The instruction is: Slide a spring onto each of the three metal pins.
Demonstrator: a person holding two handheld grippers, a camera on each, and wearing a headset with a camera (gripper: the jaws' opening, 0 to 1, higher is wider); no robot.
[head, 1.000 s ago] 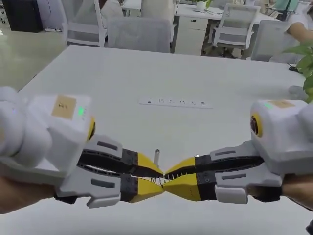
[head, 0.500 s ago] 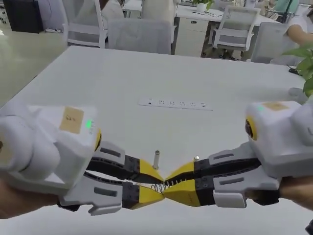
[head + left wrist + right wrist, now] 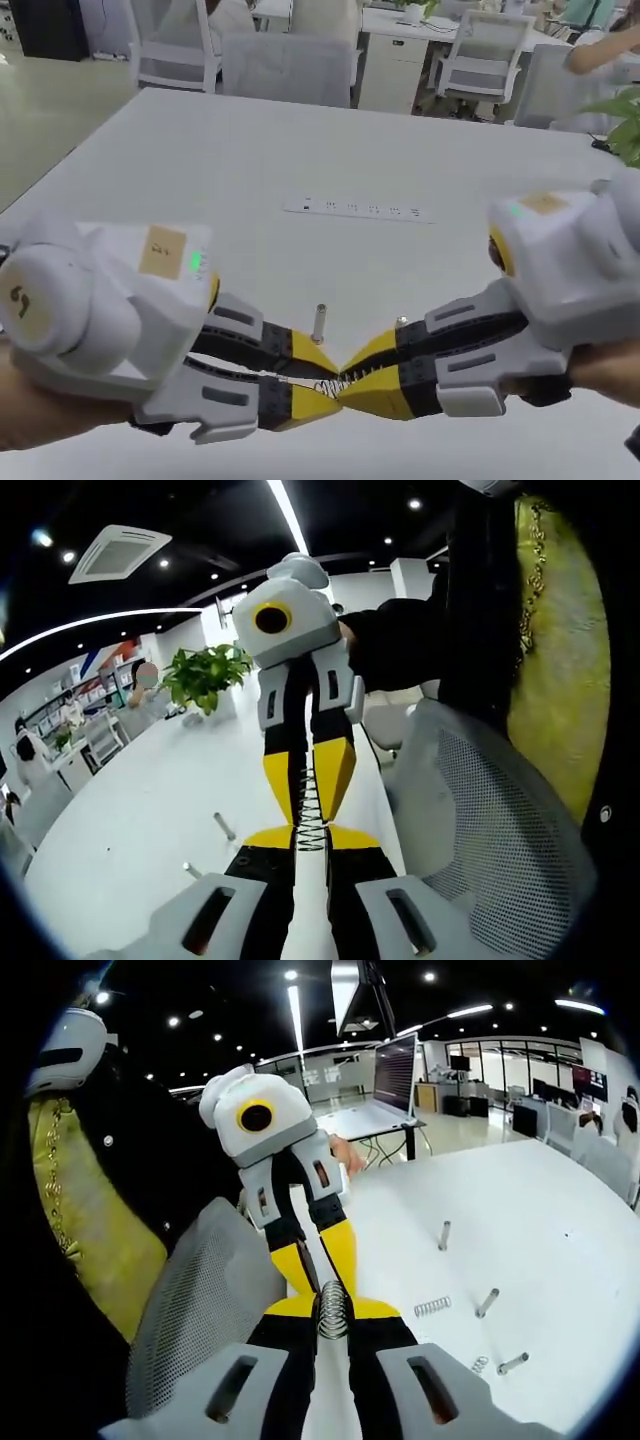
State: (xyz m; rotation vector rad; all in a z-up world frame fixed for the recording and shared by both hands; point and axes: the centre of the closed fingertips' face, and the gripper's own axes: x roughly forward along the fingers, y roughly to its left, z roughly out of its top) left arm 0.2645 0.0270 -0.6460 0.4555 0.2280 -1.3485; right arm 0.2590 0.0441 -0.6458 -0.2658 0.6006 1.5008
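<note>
My left gripper [image 3: 322, 383] and right gripper [image 3: 346, 378] meet tip to tip low over the white table [image 3: 250, 170]. A small coil spring [image 3: 326, 386] spans their yellow tips. In the left gripper view the spring [image 3: 311, 802] runs from my left gripper [image 3: 312, 840] up into the right gripper [image 3: 306, 818]. The right gripper view has the spring [image 3: 333, 1312] end-on in my right gripper [image 3: 336, 1306], facing the left gripper [image 3: 326, 1282]. Both look shut on it. One metal pin [image 3: 320, 323] stands just beyond the tips, another pin [image 3: 401, 323] to its right. Three pins [image 3: 444, 1235] [image 3: 486, 1303] [image 3: 512, 1363] stand on the table.
A loose spring [image 3: 432, 1306] lies between the pins and a smaller spring [image 3: 480, 1364] lies near the closest one. A power strip [image 3: 360, 210] is set into the table's middle. Office chairs [image 3: 285, 70] stand beyond the far edge, and a plant [image 3: 625, 125] at the right.
The two grippers stay tip to tip on the spring. The left gripper's body has shifted slightly right and lower in the picture; the pins hold their place.
</note>
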